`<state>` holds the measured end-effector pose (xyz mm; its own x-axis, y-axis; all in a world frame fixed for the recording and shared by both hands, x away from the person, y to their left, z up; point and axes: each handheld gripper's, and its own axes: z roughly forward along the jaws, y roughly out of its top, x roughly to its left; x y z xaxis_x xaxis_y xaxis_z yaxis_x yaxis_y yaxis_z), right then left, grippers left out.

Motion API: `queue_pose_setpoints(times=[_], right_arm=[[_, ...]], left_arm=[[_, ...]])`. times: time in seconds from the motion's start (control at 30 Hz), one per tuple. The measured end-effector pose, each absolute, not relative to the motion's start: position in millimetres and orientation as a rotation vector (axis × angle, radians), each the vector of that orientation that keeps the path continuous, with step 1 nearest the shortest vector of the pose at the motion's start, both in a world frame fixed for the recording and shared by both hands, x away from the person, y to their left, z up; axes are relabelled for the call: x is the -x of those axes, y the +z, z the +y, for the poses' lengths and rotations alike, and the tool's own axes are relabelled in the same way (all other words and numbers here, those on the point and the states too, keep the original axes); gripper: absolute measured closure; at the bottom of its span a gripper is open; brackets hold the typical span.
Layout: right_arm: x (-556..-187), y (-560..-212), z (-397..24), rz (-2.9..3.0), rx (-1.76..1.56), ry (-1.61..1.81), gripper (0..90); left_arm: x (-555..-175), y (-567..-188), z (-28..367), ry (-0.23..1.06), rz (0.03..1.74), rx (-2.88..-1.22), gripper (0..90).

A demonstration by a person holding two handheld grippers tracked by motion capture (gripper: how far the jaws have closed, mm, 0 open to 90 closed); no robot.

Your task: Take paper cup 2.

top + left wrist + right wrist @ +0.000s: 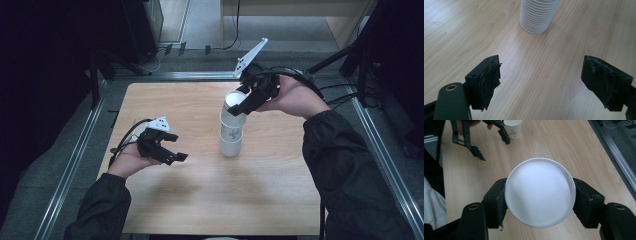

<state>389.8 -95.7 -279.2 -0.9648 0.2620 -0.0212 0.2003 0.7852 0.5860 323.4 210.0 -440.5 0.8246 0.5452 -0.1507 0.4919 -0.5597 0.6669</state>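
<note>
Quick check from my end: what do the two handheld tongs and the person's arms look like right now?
Both tongs, left and right, are black, each topped by a pale grey three-cornered plate with small dark dots and trailing a black cable. The left gripper view shows blocky black jaws faced with worn, frayed pads and a brass-coloured pivot ring. The person wears dark long sleeves down to the wrists.

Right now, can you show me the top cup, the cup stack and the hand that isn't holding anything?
top cup (540, 192), right gripper view, on its white inside.
cup stack (231, 140), high view, on the lowest cup's side wall.
left gripper (176, 146), high view, midway between its open fingers.
</note>
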Motion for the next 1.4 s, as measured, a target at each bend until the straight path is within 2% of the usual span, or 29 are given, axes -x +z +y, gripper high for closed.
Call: queue_pose_setpoints(times=[0.23,0.63,0.77,0.83,1.1,1.4], right_arm=[[-366,-285,-105,2.882,-0.331,0.972,35.3],[-334,-331,-118,2.894,-0.259,1.138,35.5],[-333,-353,-124,2.899,-0.290,1.201,35.6],[-333,-364,-126,2.899,-0.281,1.230,35.6],[-333,-404,-133,2.921,-0.353,1.276,35.6],[-331,-427,-135,2.912,-0.390,1.335,35.7]], left_arm=[[-320,-437,204,0.086,0.728,-2.253,16.0],[-315,-430,192,0.038,0.647,-2.215,16.0],[-315,-429,185,0.010,0.606,-2.192,17.0],[-315,-430,181,-0.012,0.563,-2.172,23.1],[-318,-440,161,-0.067,0.519,-2.182,22.0],[-319,-452,152,-0.097,0.487,-2.194,21.3]])
